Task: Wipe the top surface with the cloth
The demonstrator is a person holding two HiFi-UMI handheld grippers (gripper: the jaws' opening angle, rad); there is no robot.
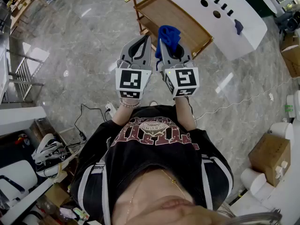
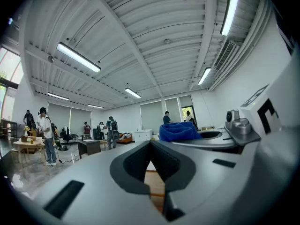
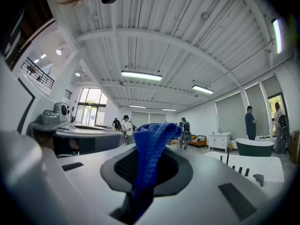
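My right gripper (image 1: 169, 47) is shut on a blue cloth (image 1: 168, 34), which bunches up out of the jaws and hangs over the near edge of a wooden table (image 1: 180, 22). In the right gripper view the blue cloth (image 3: 149, 149) stands up between the jaws of the right gripper (image 3: 143, 172) and hides their tips. My left gripper (image 1: 142, 39) is held just left of it at the same height, jaws together with nothing in them. In the left gripper view the left gripper (image 2: 150, 146) points level, with the blue cloth (image 2: 179, 131) to its right.
A white tub-shaped fixture (image 1: 229, 13) with holes stands right of the table. Cardboard boxes (image 1: 269, 158) sit at the right, and cables (image 1: 89, 110) and gear at the lower left on the marble floor. Several people (image 2: 47, 137) stand far off in the room.
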